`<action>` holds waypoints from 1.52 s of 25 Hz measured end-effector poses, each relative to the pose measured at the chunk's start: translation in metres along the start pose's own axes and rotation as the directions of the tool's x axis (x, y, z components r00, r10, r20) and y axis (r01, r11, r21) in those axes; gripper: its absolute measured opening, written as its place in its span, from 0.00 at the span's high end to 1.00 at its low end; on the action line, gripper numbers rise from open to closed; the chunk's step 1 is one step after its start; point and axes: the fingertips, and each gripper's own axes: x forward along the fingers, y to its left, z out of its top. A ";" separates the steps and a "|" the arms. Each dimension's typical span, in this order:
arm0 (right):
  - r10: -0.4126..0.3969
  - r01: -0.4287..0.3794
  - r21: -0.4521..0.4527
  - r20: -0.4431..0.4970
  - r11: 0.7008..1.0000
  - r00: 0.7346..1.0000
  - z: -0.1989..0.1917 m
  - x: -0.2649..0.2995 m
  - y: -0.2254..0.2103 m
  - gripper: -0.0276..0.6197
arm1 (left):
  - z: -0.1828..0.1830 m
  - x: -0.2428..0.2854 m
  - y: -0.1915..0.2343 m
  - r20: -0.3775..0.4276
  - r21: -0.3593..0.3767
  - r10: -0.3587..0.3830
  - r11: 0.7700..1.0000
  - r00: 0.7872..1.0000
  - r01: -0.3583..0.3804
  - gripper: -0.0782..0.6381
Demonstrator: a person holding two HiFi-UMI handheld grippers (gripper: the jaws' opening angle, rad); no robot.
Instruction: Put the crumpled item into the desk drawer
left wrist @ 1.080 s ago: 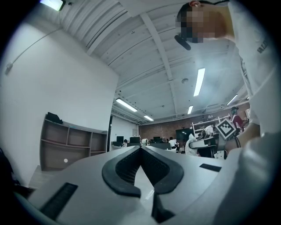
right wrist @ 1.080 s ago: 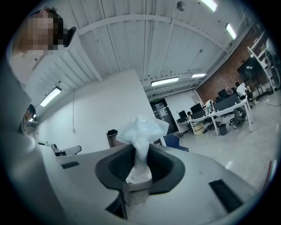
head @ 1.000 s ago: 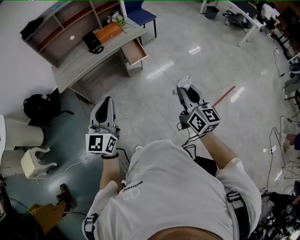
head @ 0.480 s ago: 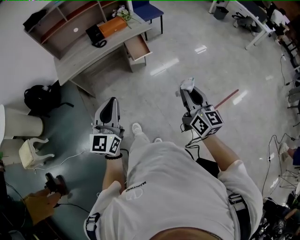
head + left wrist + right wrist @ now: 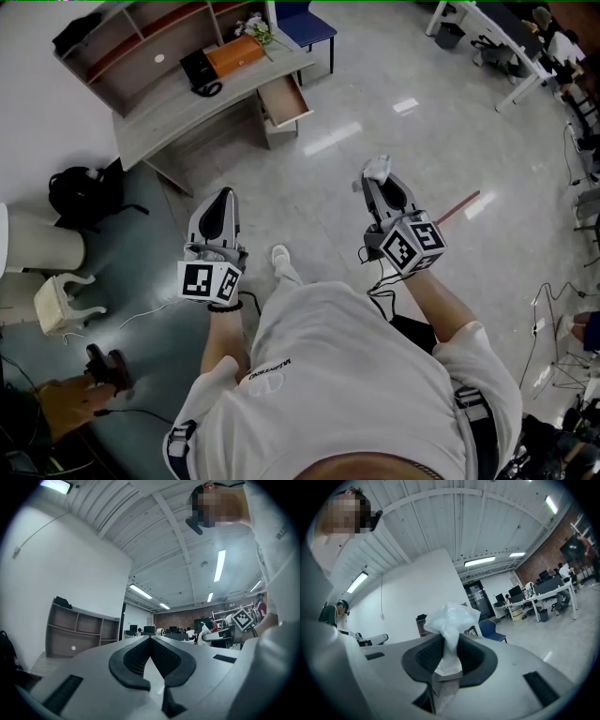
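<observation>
The crumpled item is a white tissue [image 5: 377, 167], pinched at the tip of my right gripper [image 5: 379, 176], which is shut on it and held level over the floor. In the right gripper view the tissue [image 5: 451, 618] bulges out above the dark pads [image 5: 423, 657]. My left gripper [image 5: 222, 195] is shut with nothing in it; its pads [image 5: 136, 656] meet at the tip. The grey desk [image 5: 178, 117] stands ahead at the upper left, and its drawer [image 5: 284, 100] is pulled open at the desk's right end, well beyond both grippers.
A shelf unit [image 5: 141, 42] backs the desk, which carries an orange box [image 5: 234, 54] and a black phone [image 5: 202, 70]. A blue chair [image 5: 309, 21] stands past the drawer. A black backpack [image 5: 80, 195] and a white stool [image 5: 58, 302] are at the left. A red stick [image 5: 457, 208] lies on the floor.
The person has stepped forward, so both grippers have come somewhat closer to the desk, which has shifted right in the view. The tissue stays held.
</observation>
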 end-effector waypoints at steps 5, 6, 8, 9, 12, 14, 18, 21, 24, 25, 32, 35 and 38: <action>-0.011 0.011 0.009 -0.008 1.000 1.000 -0.006 0.045 0.003 0.84 | -0.013 0.023 0.038 -0.016 -0.026 0.003 1.000 1.000 -0.003 0.89; -0.010 0.010 0.013 -0.014 1.000 1.000 -0.008 0.055 0.004 0.84 | -0.016 0.027 0.045 -0.022 -0.030 0.002 1.000 1.000 -0.002 0.89; -0.007 0.007 0.015 -0.023 1.000 1.000 -0.012 0.072 0.006 0.84 | -0.020 0.036 0.061 -0.028 -0.034 0.003 0.999 1.000 -0.003 0.89; -0.006 0.007 0.015 -0.026 1.000 1.000 -0.014 0.081 0.006 0.84 | -0.021 0.041 0.069 -0.028 -0.036 0.004 0.999 1.000 -0.005 0.89; -0.016 0.017 0.018 -0.029 1.000 0.999 -0.015 0.107 0.004 0.84 | -0.022 0.057 0.090 -0.026 -0.038 -0.003 0.999 1.000 0.002 0.89; -0.022 0.023 0.021 -0.024 1.000 0.999 -0.013 0.124 0.004 0.84 | -0.023 0.069 0.104 -0.029 -0.038 -0.015 0.999 0.999 0.014 0.89; -0.033 0.033 0.026 -0.013 0.999 0.999 -0.013 0.158 0.009 0.84 | -0.024 0.088 0.138 -0.029 -0.042 -0.031 0.999 0.999 0.029 0.89; -0.052 0.052 0.018 -0.019 0.998 0.998 -0.015 0.183 0.013 0.84 | -0.023 0.101 0.163 -0.025 -0.044 -0.042 0.998 0.999 0.041 0.89; -0.060 0.061 0.012 -0.022 0.998 0.998 -0.017 0.208 0.019 0.84 | -0.025 0.114 0.186 -0.022 -0.051 -0.053 0.997 0.998 0.052 0.89; -0.062 0.062 0.010 -0.021 0.998 0.998 -0.018 0.215 0.021 0.84 | -0.027 0.117 0.193 -0.022 -0.054 -0.059 0.997 0.998 0.057 0.89; -0.075 0.076 0.012 -0.034 0.997 0.997 -0.028 0.253 0.031 0.84 | -0.043 0.137 0.225 -0.048 -0.080 -0.094 0.993 0.994 0.089 0.89; -0.082 0.083 0.009 -0.041 0.997 0.996 -0.028 0.264 0.027 0.84 | -0.049 0.148 0.227 -0.054 -0.084 -0.115 0.990 0.992 0.110 0.89; -0.100 0.101 0.019 -0.035 0.995 0.994 -0.026 0.275 0.018 0.84 | -0.058 0.159 0.228 -0.067 -0.103 -0.128 0.987 0.990 0.121 0.89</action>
